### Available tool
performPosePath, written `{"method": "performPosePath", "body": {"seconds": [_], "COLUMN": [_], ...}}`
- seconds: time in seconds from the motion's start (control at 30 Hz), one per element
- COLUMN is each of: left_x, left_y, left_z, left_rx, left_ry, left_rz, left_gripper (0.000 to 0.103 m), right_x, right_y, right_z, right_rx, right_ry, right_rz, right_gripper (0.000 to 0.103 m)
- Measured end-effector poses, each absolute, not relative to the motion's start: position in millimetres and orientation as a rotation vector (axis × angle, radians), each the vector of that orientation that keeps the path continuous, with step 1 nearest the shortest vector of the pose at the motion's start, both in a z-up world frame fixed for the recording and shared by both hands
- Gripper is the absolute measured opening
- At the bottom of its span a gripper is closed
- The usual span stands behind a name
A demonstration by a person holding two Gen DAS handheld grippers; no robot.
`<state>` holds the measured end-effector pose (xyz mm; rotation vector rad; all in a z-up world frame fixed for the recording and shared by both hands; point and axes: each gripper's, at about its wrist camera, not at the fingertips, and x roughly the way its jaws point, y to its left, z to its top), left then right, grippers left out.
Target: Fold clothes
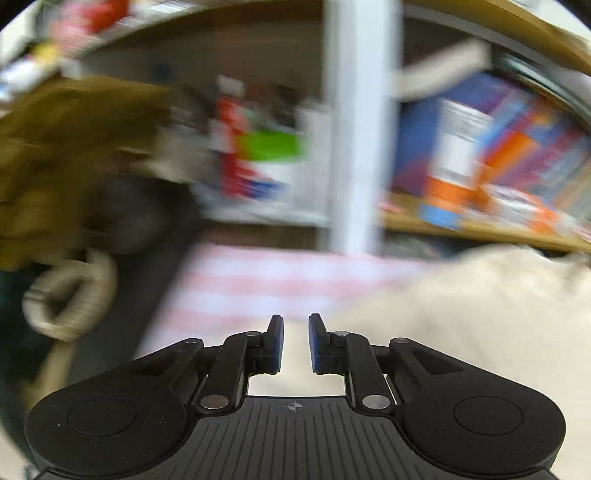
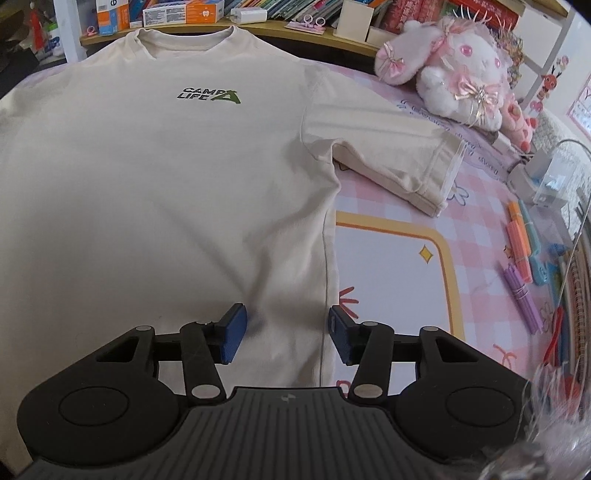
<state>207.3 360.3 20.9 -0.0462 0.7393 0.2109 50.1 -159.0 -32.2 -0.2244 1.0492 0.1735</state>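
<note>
A cream T-shirt [image 2: 155, 177] with a green "CAMP LIFE" print lies flat, face up, on the pink checked table cover [image 2: 476, 192], collar at the far side. Its right sleeve [image 2: 399, 151] is spread out to the side. My right gripper [image 2: 287, 334] is open above the shirt's lower right side seam, with nothing between its fingers. The left wrist view is badly blurred. In it, my left gripper [image 1: 295, 341] hangs above the cream shirt [image 1: 480, 314] near its left edge, its fingers a small gap apart with nothing between them.
A white and pink plush rabbit [image 2: 454, 70] sits at the far right. Coloured pens and sticks [image 2: 524, 254] lie along the right edge. Shelves with books and boxes [image 2: 177, 13] run behind the table. A brown garment [image 1: 55, 155] hangs at the left.
</note>
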Motion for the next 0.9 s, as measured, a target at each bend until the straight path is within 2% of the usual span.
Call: {"method": "performPosePath", "body": {"seconds": [0.07,0.2,0.33,0.53,0.67,0.8,0.9], "left_x": [210,234,277,346,390,404,394], "left_y": [342,305,268,218,204,207,200], "left_z": [19,15,4,-7,-25,-29,-23], "left_rx": [-0.069,-0.112,-0.200,-0.325,-0.321,-0.400,-0.323], "left_ry": [0.756,0.752,0.772,0.777,0.849,0.836,0.802], "left_rz": [0.089,-0.062,-0.198,-0.267,-0.147,-0.092,-0.115], "left_gripper": [0.016,0.015,0.001,0.001,0.001,0.004,0.006], "right_x": [52,51,48,45,45,44,43], "right_y": [-162,-165,-163,-165,-168,-169,-169], "right_z": [-32,-32,-33,-35,-36,-37,-38], "right_rx": [-0.188,-0.134,-0.133,-0.101,-0.077,-0.044,-0.039], "right_ry": [1.066,1.077,1.069,1.055,1.050,1.052,1.049], "right_rz": [0.172,0.152,0.139,0.110,0.092,0.060,0.054], "right_gripper": [0.043,0.044,0.045,0.045,0.050,0.052,0.052]}}
